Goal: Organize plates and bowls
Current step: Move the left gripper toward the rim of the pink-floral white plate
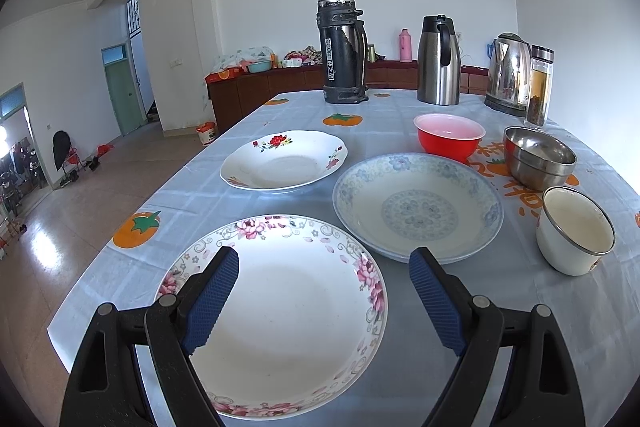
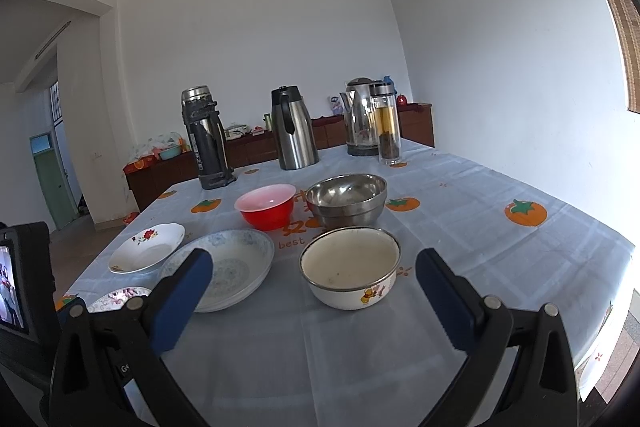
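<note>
The left gripper (image 1: 324,267), wide open and empty, hovers over the near pink-flowered plate (image 1: 280,315); the right gripper (image 2: 314,269), also open and empty, faces the white enamel bowl (image 2: 350,277) just ahead.

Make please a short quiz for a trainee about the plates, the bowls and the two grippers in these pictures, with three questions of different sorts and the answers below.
1. True or false: the left gripper is shut on the pink-flowered plate.
2. Which bowl stands nearest the right gripper? A) the red bowl B) the steel bowl C) the white enamel bowl
3. Fill in: the blue-patterned plate lies between the pink-flowered plate and the ____ bowl, seen from the left wrist.

Key
1. False: its jaws stand wide open above the plate and hold nothing.
2. C
3. red
</note>
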Demonstrator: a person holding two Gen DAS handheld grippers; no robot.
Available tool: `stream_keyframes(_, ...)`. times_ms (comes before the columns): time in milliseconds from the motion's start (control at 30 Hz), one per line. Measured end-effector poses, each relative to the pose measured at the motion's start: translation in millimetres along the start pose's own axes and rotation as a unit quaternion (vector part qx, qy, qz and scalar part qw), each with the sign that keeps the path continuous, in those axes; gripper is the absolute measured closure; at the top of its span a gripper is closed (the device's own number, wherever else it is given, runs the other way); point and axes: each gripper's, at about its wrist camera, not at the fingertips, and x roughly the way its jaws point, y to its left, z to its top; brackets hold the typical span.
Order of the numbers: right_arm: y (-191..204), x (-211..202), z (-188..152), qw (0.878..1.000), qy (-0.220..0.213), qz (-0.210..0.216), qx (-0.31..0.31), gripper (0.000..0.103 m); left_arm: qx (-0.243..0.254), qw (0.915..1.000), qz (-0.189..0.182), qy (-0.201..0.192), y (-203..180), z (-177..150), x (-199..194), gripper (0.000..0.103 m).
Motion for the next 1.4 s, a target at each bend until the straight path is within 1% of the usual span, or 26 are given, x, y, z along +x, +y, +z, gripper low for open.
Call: stream_keyframes(1400, 4.0, 6.6, -1.2, 1.0, 0.006, -0.001, -0.007, 0.0, -0.007, 0.9999, -0.001, 0.007, 2.8, -0.3, 5.2, 0.014)
